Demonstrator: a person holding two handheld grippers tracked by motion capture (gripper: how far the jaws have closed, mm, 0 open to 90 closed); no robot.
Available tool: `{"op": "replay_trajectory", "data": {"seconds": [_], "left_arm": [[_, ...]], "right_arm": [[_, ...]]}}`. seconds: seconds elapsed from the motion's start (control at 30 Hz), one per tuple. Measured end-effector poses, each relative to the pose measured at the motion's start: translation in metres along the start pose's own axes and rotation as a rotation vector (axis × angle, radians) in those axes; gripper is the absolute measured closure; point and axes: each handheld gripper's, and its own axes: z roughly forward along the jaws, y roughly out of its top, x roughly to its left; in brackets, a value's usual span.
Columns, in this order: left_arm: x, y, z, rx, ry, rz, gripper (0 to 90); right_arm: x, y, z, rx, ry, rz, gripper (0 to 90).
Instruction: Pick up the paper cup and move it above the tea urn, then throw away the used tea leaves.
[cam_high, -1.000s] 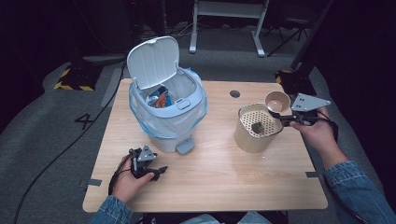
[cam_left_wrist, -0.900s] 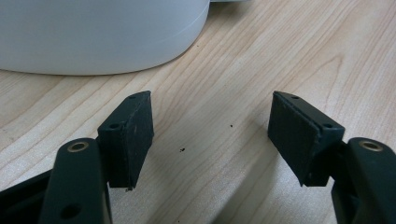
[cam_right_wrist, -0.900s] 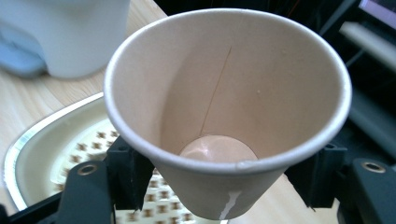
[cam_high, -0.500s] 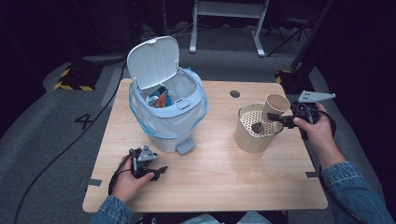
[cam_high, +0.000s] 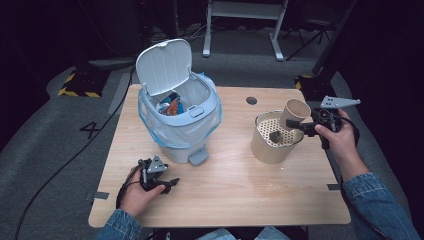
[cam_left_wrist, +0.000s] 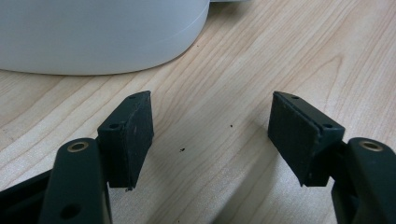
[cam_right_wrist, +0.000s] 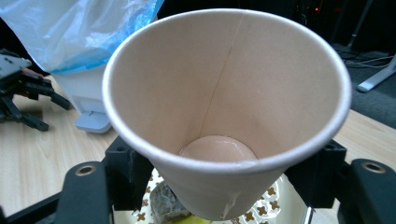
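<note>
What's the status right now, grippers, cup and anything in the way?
Left gripper open, resting on the table. Right gripper shut on paper cup, tilted above the strainer bucket. Bin lid up; nothing blocking.

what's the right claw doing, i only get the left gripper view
Observer: The right claw is shut on a paper cup, held tilted over a beige pot with a strainer insert.
Operator: anything in the cup
Observer: No. The right gripper view looks straight into it and the bottom is bare.
Operator: and the white thing in front of me, open or closed
Observer: That's the bin. Its lid stands up, open, with trash inside.
</note>
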Motion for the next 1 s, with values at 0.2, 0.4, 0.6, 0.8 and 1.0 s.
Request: {"op": "replay_trajectory", "data": {"seconds": [0.2,0.4,0.6,0.8,1.0], "left_arm": [[0.0,0.0,0.0,0.0,0.0,0.0,31.4],[0.0,0.0,0.0,0.0,0.0,0.001,31.3],[0.0,0.0,0.0,0.0,0.0,0.001,31.3],[0.0,0.0,0.0,0.0,0.001,0.002,31.4],[0.0,0.0,0.0,0.0,0.002,0.002,31.4]], "right_arm": [[0.002,0.002,0.003,0.013,-0.002,-0.024,31.8],[0.005,0.006,0.006,0.019,0.002,-0.042,31.7],[0.009,0.016,0.012,0.021,0.018,-0.064,31.7],[0.013,0.032,0.021,0.023,0.044,-0.083,31.6],[0.019,0.051,0.03,0.024,0.077,-0.101,31.7]]}}
